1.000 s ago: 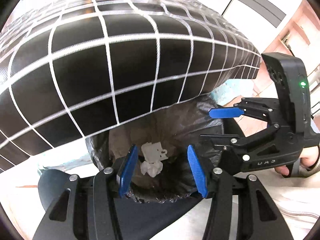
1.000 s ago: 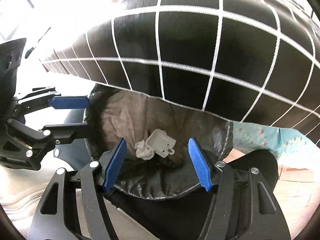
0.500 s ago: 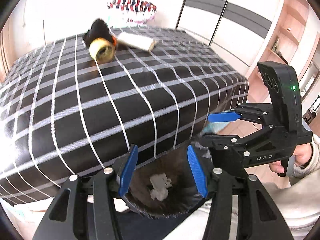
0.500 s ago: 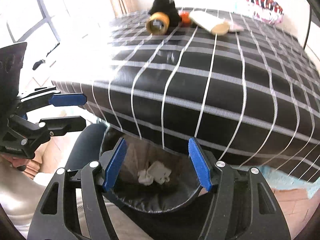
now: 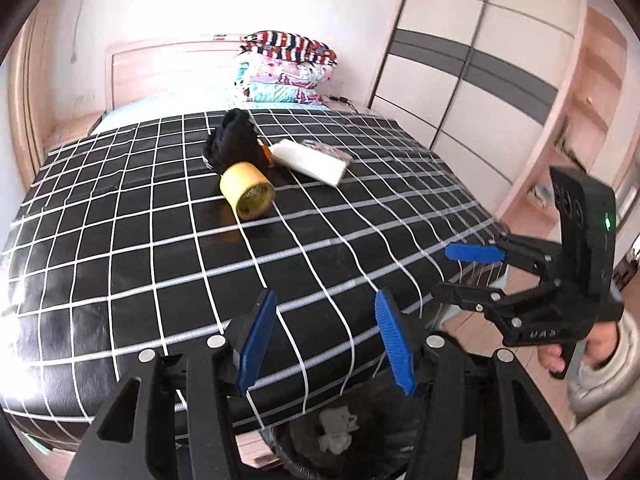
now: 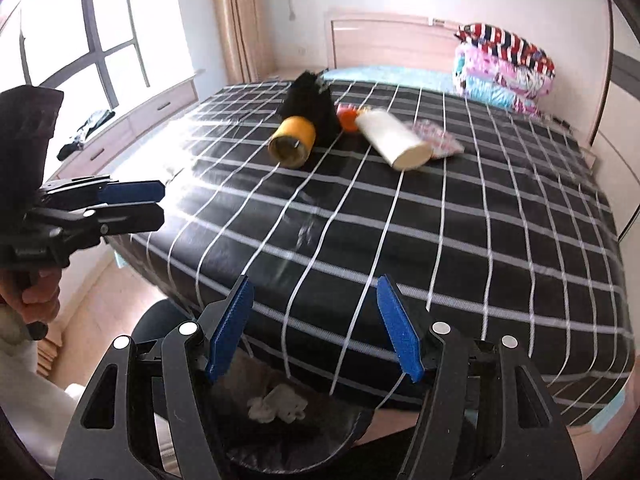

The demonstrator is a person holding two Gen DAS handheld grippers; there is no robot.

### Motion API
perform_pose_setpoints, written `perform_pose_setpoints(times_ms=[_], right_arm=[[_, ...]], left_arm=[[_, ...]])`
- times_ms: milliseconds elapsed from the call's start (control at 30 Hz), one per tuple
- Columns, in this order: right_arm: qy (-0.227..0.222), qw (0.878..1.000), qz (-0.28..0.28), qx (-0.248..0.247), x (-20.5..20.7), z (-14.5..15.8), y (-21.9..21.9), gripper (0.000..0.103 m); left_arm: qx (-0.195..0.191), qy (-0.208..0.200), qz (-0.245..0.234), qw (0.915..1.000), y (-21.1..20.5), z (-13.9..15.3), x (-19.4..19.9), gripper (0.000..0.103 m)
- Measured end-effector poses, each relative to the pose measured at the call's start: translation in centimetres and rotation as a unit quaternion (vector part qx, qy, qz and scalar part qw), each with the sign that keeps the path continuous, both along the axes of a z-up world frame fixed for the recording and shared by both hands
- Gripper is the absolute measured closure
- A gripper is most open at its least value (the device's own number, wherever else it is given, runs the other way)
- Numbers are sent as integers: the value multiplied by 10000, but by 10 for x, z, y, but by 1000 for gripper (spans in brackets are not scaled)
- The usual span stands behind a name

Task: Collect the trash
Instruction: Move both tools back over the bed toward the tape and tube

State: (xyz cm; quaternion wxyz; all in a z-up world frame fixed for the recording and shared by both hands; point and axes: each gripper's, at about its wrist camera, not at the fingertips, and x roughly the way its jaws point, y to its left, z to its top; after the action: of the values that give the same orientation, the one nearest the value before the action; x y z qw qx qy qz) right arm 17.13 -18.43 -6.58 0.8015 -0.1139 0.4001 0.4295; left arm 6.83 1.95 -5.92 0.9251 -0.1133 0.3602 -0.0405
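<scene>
My left gripper [image 5: 326, 312] and right gripper [image 6: 314, 300] are both open and empty, held side by side above the near edge of a bed with a black checked cover [image 5: 160, 264]. Each shows in the other's view, the right gripper [image 5: 460, 274] on the right and the left gripper [image 6: 160, 202] on the left. Below the fingers stands a bin lined with a black bag [image 5: 392, 456] [image 6: 280, 460], with crumpled white trash [image 5: 336, 424] [image 6: 276, 402] inside. Far up the bed lie a yellow tape roll [image 5: 248, 192] [image 6: 292, 140], a black cloth lump [image 5: 234, 148], a white tube [image 5: 312, 162] [image 6: 394, 138], an orange item [image 6: 348, 118] and a pink packet [image 6: 438, 142].
Folded blankets [image 5: 284, 68] are stacked at the wooden headboard. A wardrobe [image 5: 480, 80] lines the right wall, with open shelves beside it. A window [image 6: 80, 40] and low drawers [image 6: 132, 128] run along the left. A person's hand [image 5: 592, 344] grips the right gripper's handle.
Both grippers have risen and tilted up from just over the bin. The bin has slid to the bottom edge and the bed top with its items has come into view. The jaws kept their width.
</scene>
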Motion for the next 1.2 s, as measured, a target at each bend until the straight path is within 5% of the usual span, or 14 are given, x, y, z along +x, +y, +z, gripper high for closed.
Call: perform_pose_setpoints(times_ms=[567,733,867,1200], right_arm=[[-748,9971,-126,-100,68,18,37,31],[-763,9969,-159,-144,91,10,49,30],[-768,9969,-97,-159,106,3,59,24],[-676,9966,-148,-438,140,-19,81,24]], left_arm=[[-103,113,457,9988,36,10,67,53],[-227,265,617,9975,46,0,90,53],[-282,338,753,9962,51,-8,105,40],[-220,546,974,9935,56,-29,135,40]])
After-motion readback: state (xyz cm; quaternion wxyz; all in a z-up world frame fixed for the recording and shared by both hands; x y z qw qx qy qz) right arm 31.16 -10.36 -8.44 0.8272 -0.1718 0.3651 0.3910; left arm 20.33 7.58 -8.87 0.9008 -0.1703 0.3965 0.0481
